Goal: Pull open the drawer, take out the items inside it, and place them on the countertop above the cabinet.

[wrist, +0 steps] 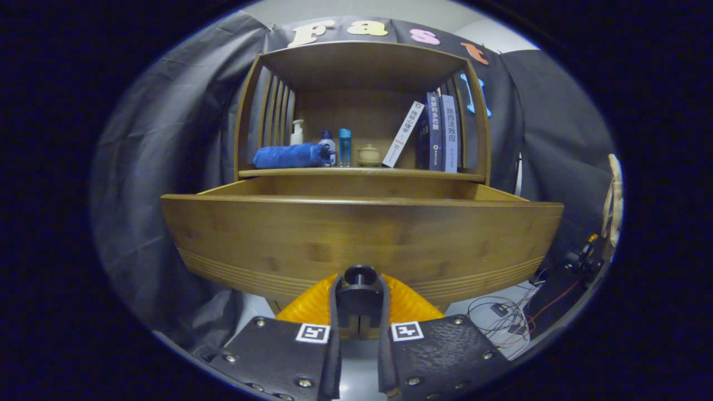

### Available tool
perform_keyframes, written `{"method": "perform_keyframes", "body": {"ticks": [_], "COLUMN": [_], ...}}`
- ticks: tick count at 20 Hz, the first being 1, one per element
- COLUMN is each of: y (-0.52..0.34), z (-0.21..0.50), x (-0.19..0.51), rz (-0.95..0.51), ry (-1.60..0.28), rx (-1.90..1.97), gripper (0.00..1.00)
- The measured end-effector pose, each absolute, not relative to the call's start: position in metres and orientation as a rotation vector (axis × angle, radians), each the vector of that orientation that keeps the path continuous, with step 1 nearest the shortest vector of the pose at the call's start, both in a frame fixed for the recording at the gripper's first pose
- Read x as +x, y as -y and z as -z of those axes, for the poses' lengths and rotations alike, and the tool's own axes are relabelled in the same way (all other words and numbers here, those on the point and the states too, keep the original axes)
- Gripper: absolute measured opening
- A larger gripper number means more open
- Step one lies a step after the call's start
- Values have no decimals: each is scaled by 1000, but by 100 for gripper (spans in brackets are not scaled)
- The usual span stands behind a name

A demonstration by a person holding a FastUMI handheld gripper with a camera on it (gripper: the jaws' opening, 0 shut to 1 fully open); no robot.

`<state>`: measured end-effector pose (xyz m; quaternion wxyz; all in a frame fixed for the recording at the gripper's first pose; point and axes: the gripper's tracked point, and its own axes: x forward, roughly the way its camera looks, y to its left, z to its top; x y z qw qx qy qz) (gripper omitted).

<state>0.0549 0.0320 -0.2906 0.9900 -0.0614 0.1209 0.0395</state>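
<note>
A wooden drawer [362, 239] stands pulled out of the cabinet toward me, its broad front panel facing the camera. The panel hides what lies inside the drawer. A black knob [360, 274] sits low on the panel's middle. My gripper [360, 298] is shut on this knob, with the orange fingers [409, 303] pressing it from both sides. The countertop [390, 174] runs just above and behind the open drawer.
On the countertop, under a wooden shelf frame [362, 61], lie a rolled blue towel [289, 156], a white pump bottle [297, 132], two small blue bottles [345, 147], a little lidded pot [369, 155] and a few books [437, 133]. Cables [501, 312] lie on the floor to the right.
</note>
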Motion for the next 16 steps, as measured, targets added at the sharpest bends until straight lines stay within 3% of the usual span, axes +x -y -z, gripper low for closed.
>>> {"method": "perform_keyframes", "body": {"ticks": [11, 16], "y": [-24, -18], "z": [300, 262], "x": [15, 16], "rz": [-98, -58], "ry": [-287, -200], "rx": [-114, -173], "gripper": [27, 63]}}
